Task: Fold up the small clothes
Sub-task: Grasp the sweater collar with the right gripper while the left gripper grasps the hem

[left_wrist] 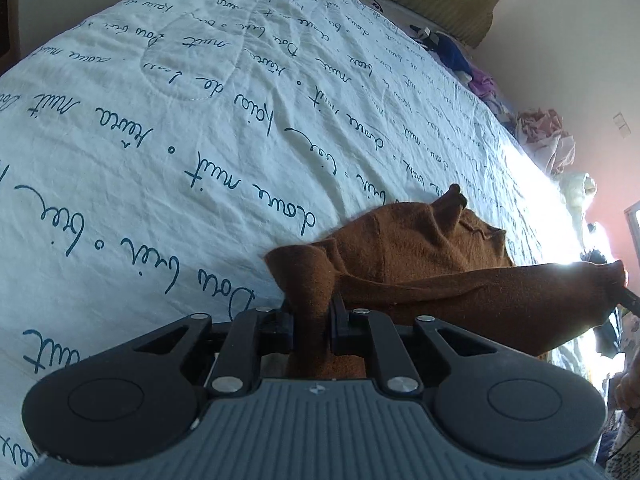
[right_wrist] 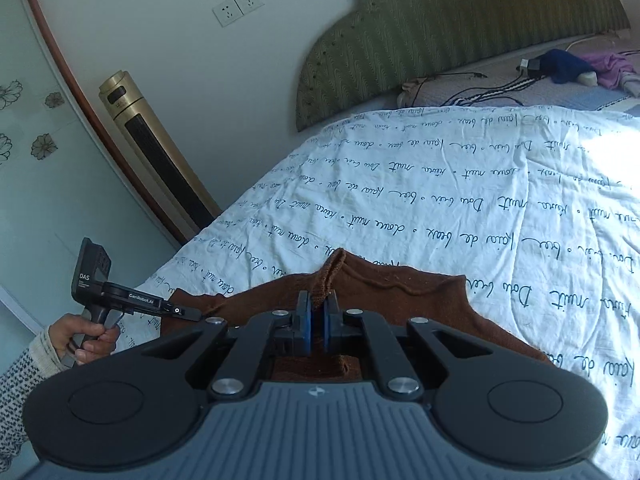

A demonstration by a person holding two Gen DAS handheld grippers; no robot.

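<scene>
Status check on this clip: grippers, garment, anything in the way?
Left gripper shut on brown garment. Right gripper shut on another edge. Garment partly lifted over white quilt. Nothing in the way nearby.

One brown garment (right_wrist: 400,304) lies on the single white quilt (right_wrist: 440,184) printed with blue script, and two grippers are clamped on it: the left gripper (left_wrist: 314,320) on one corner and the right gripper (right_wrist: 317,320) on a ribbed edge. One green headboard (right_wrist: 460,28) stands beyond the quilt's far end, with one gold tower fan (right_wrist: 156,156) to the left of the headboard and two wall sockets (right_wrist: 238,6) above the fan. Near the headboard's foot lie one dark blue cloth (right_wrist: 568,64) and one purple cloth (right_wrist: 612,65), side by side.
</scene>
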